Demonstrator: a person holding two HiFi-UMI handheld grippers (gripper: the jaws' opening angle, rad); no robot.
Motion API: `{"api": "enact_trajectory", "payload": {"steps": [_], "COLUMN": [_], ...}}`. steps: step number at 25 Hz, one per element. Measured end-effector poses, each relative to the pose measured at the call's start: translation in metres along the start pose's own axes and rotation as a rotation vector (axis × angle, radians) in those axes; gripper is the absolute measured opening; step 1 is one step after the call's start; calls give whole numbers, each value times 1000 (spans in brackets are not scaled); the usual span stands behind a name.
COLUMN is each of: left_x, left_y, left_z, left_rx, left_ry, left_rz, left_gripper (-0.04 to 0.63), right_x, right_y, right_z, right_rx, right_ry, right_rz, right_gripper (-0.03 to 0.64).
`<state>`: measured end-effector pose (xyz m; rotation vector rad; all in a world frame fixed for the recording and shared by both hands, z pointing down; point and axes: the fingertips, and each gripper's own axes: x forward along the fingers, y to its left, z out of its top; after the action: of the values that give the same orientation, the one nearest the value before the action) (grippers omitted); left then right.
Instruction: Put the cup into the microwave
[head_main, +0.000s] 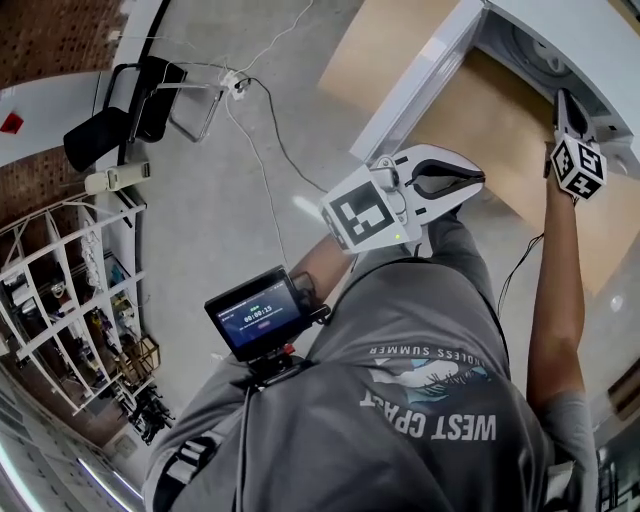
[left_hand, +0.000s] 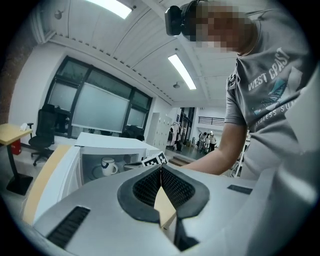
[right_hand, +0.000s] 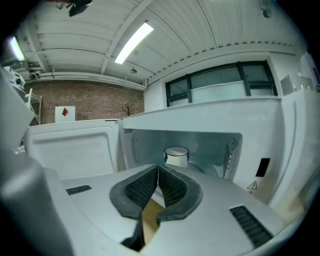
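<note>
With the cup (right_hand: 176, 155) inside the microwave (right_hand: 215, 117) and the left gripper (left_hand: 161, 169) and right gripper (right_hand: 158, 167) closed empty, slamming the door (right_hand: 70, 150) could topple it

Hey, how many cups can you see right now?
1. A white cup stands upright inside the open microwave, and neither gripper is on it. More could be hidden outside these views.

Cup (right_hand: 176, 156): white. Microwave (right_hand: 215, 119): white. Marker cube (head_main: 579, 167): black-and-white square pattern. Tabletop (head_main: 500, 125): tan.
</note>
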<state>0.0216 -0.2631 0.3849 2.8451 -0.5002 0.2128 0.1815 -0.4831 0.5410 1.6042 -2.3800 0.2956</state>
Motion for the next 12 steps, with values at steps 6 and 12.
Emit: {"api": "enact_trajectory", "payload": {"steps": [6, 12], "left_x": [-24, -41], "left_y": [-30, -47], "left_z": [2, -25], "left_rx": [47, 99], "left_ry": [-36, -66], "left_rz": [-25, -30], "left_gripper": [23, 23], "right_x": [-57, -105], "right_y": [60, 132], "right_z": [18, 16], "right_rx": [48, -26], "right_ry": [-17, -45], "right_rz": [129, 283], "right_gripper": [18, 20]}}
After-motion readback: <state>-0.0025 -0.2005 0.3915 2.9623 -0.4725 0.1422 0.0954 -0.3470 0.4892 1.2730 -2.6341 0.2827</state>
